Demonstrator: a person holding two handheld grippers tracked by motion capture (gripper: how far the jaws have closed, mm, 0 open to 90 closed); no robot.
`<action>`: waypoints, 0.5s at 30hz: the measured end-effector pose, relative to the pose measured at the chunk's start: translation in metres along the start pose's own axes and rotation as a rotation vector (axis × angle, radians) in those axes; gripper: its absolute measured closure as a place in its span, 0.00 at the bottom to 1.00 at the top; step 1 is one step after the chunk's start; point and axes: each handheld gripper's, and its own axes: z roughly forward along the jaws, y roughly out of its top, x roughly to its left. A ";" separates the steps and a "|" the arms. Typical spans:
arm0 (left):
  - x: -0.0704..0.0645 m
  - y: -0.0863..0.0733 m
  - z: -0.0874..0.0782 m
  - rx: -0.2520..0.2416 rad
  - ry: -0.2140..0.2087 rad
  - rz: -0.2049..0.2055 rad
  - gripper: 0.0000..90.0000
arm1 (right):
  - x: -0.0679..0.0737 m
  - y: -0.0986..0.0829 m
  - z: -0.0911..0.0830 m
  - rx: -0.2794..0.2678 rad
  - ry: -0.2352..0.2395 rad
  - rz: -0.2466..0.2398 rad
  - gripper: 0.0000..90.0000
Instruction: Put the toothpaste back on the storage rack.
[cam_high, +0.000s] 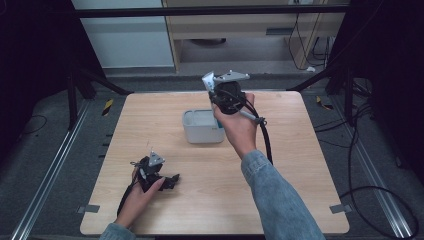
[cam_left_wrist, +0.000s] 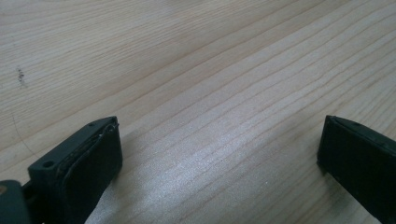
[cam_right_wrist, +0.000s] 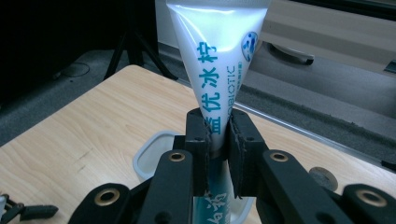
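High view: The right gripper (cam_high: 216, 86) is raised above the surface (cam_high: 280, 200), clamped on a white tube (cam_high: 208, 80) that points up and away from the hand. Directly below and just in front of this gripper sits a white container (cam_high: 202, 126), open at the top; the raised hold likely serves to bring the tube over that opening. The left gripper (cam_high: 170, 181) lies low on the surface, well apart from the container, and appears parked.

Left gripper view: The jaws stand wide apart with nothing between them. Bare light wood grain runs beneath them, with one small dark mark to the far left.

Right gripper view: The jaws are closed on the tube (cam_right_wrist: 215, 60) near its narrow end, so the wide crimped end stands upright above them. The blue print faces the camera. The container's rim (cam_right_wrist: 142, 161) shows below the jaws.

Room: Dark stands and cables surround the surface; grey flooring and pale furniture lie beyond.
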 end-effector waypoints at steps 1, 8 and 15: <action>0.000 0.000 0.000 0.000 0.000 0.000 0.00 | 0.000 0.000 0.000 0.000 0.000 0.000 0.88; 0.000 0.000 0.000 0.000 0.000 0.000 0.00 | 0.001 0.008 0.008 -0.056 -0.008 0.014 0.88; 0.000 0.000 0.000 0.000 0.000 0.000 0.00 | 0.000 0.012 0.014 -0.083 -0.027 0.007 0.88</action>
